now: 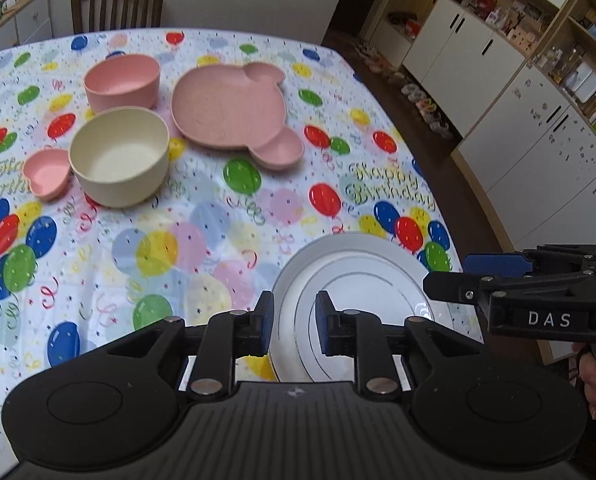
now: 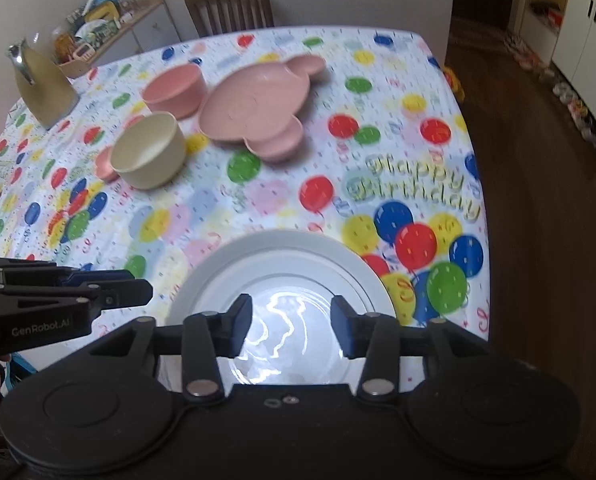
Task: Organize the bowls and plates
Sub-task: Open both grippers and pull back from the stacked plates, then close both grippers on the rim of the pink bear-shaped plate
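Plate: our round white gold-ringed ceramic plate [image 2: 282,280] lies at the table's near edge.
Grippers: left gripper [image 1: 294,326] narrow, right gripper [image 2: 292,330] half-open, both empty above plate.
Risk: we judge a careless regrasp could push it off that edge.

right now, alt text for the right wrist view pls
The right gripper hangs open above a white plate on a balloon-print tablecloth. Farther back are a cream bowl, a pink bowl and a pink bear-shaped plate; the left gripper enters from the left.
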`<state>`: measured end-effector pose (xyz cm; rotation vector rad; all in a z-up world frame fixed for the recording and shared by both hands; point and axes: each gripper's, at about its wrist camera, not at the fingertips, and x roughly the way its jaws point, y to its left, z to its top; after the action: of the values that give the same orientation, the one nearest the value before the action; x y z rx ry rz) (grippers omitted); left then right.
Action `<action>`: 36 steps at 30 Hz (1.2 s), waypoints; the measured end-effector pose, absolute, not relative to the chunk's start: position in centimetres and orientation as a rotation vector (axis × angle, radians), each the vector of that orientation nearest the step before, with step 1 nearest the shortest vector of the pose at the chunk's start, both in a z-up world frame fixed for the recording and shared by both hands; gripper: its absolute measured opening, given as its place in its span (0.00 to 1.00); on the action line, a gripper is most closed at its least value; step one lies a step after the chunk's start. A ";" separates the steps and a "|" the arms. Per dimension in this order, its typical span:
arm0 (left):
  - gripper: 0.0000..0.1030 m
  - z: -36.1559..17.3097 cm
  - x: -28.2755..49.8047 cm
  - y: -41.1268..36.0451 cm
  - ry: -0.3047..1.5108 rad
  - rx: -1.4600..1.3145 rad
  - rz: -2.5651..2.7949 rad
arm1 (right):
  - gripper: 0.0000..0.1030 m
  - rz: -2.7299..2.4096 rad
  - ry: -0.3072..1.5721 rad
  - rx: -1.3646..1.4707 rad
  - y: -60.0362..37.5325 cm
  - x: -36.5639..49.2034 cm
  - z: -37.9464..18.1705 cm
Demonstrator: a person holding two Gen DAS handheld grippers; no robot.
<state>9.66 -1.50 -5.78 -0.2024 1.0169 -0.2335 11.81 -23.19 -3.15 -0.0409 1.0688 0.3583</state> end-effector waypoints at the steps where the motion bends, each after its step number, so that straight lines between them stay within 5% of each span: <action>1: 0.21 -5.4 9.7 -1.3 1.004 -0.202 -0.232 | 0.55 0.355 1.056 -0.043 -22.9 11.7 -2.8; 10: 0.30 -2.6 9.8 0.6 0.907 -0.190 -0.222 | 0.74 0.342 0.944 -0.029 -21.0 11.3 -0.2; 12: 0.52 -2.0 9.8 0.8 0.883 -0.178 -0.216 | 0.79 0.341 0.914 -0.029 -20.6 11.2 0.3; 14: 0.64 -1.4 9.8 1.0 0.851 -0.168 -0.203 | 0.82 0.338 0.887 -0.035 -20.3 11.2 0.7; 22: 0.75 -1.1 12.8 1.8 0.808 -0.136 -0.138 | 0.99 0.329 0.808 -0.058 -19.3 13.2 1.5; 36: 0.79 -3.2 24.3 2.1 0.852 -0.129 -0.049 | 1.00 0.306 0.797 -0.058 -19.7 23.6 -0.1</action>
<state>24.31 2.10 -3.23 -0.1293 0.8524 -0.0485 23.56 -19.67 -0.09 -0.0583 0.7967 0.3058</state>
